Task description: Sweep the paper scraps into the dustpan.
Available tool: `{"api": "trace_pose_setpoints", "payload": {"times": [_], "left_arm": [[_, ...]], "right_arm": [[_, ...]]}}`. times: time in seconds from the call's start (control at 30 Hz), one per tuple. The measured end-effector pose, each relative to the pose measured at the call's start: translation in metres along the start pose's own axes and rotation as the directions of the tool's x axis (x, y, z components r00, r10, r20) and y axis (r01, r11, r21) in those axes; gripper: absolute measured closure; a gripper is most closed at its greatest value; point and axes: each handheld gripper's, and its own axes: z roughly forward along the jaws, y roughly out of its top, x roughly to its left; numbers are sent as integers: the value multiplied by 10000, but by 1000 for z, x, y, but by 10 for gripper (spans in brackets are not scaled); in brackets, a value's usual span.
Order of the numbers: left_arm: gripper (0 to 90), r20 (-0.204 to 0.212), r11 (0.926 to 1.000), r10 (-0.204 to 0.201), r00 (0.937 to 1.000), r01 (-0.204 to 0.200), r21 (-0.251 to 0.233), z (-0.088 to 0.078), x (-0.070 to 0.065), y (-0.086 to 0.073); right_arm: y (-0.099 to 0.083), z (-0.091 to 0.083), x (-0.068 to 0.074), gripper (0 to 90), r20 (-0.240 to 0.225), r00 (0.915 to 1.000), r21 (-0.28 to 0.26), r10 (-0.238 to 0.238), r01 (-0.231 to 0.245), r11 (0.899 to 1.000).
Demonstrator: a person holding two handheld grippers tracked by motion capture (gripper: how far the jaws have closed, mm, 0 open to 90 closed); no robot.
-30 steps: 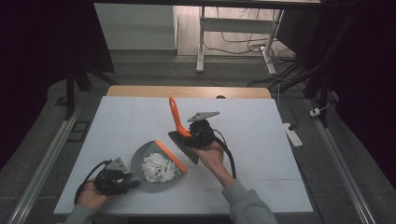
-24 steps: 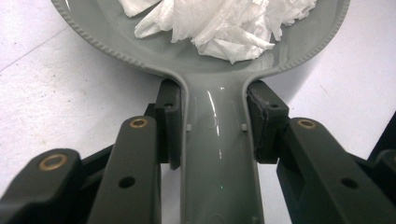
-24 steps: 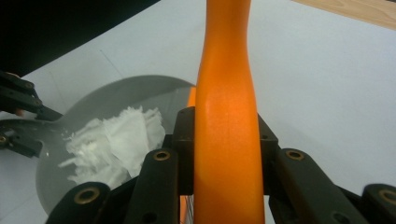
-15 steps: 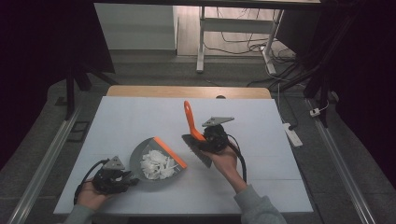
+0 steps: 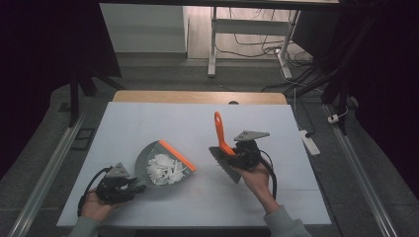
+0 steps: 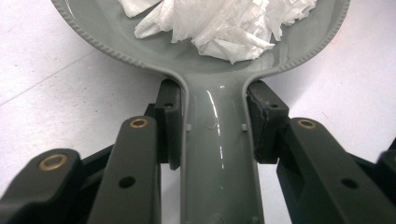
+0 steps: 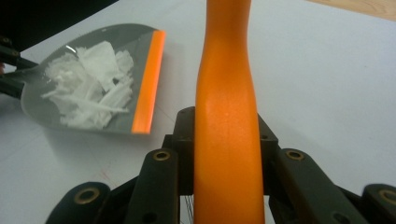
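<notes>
Dustpan: the grey dustpan (image 5: 163, 165) lies flat on the white table (image 5: 148, 123), left of centre at the person's side, its orange lip (image 5: 177, 155) turned toward the brush.
Paper: torn white paper scraps (image 5: 163, 169) sit heaped inside the pan; no scraps show on the table around it.
Left gripper: the left gripper (image 5: 129, 186) pinches the pan's handle (image 6: 217, 154); in the left gripper view one pad (image 6: 169, 122) presses each side of the handle just behind the bowl.
Brush: the brush (image 5: 223, 148) is held up off the table, well apart from the pan on its right, orange handle pointing up and away, grey bristle head (image 5: 225, 165) low toward the person.
Right gripper: the right gripper (image 5: 236, 154) is clamped on the orange handle (image 7: 226, 116), which fills the gap between its jaws in the right gripper view.
Step in hand: sweeping looks finished, judging by the loaded pan and bare table; the brush seems to be on its way to being set aside.
Next move: it probably calls for laying the brush down on open table to the right, then lifting the pan level, lip slightly raised, so the light scraps do not slide out.
Risk: a tilt or jerk of the pan could spill the paper.
</notes>
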Motion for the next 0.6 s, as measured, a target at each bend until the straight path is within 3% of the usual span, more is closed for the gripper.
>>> {"api": "trace_pose_setpoints", "payload": {"times": [0.33, 0.6], "left_arm": [[613, -181, 9986, -306, 9994, 298, -438, -4, 5, 3], [613, -403, 9952, -664, 9970, 632, -748, -8, 0, 5]], "right_arm": [[-12, -28, -11, 713, 221, 9998, -25, -12, 12, 10000], [-28, -48, -12, 713, 208, 9998, -50, 55, -54, 10000]]}}
